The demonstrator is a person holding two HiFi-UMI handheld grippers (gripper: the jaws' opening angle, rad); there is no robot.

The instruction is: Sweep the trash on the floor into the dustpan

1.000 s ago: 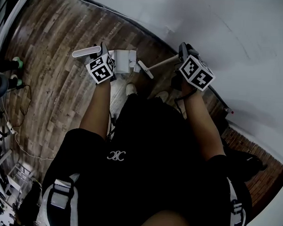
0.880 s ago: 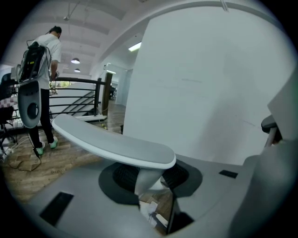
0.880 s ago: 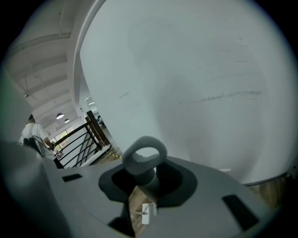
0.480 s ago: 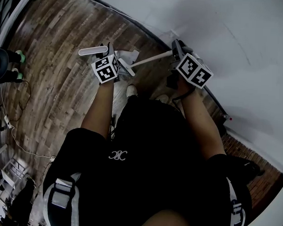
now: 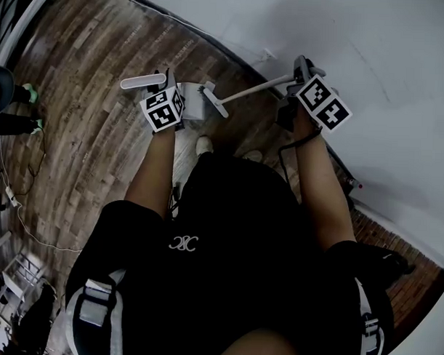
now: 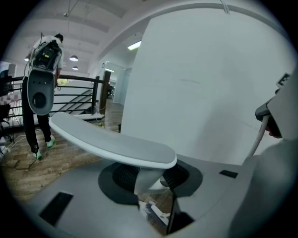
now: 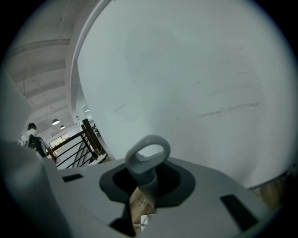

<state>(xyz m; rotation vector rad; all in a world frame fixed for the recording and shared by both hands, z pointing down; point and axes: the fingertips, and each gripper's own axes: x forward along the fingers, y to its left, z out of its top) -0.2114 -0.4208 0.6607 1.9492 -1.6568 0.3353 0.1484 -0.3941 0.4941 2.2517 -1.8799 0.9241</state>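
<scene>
the left gripper (image 6: 148, 181) is clamped on the smooth, paddle-topped pale grey plastic dustpan handle (image 6: 111, 142). the right gripper (image 7: 142, 188) is closed round the loop-ended grey plastic broom stick (image 7: 148, 155). its head sits just beside the dustpan pan (image 5: 190, 99) on the wood-plank floor (image 5: 85, 146). white scraps (image 6: 154, 213), perhaps paper trash, lie below, near the white wall (image 5: 371, 62).

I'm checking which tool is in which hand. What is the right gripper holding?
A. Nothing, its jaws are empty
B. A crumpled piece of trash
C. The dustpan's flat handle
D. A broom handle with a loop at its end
D: in the right gripper view, the right gripper is shut on the broom handle, whose looped end sticks up between the jaws. The dustpan handle is in the left gripper.
</scene>
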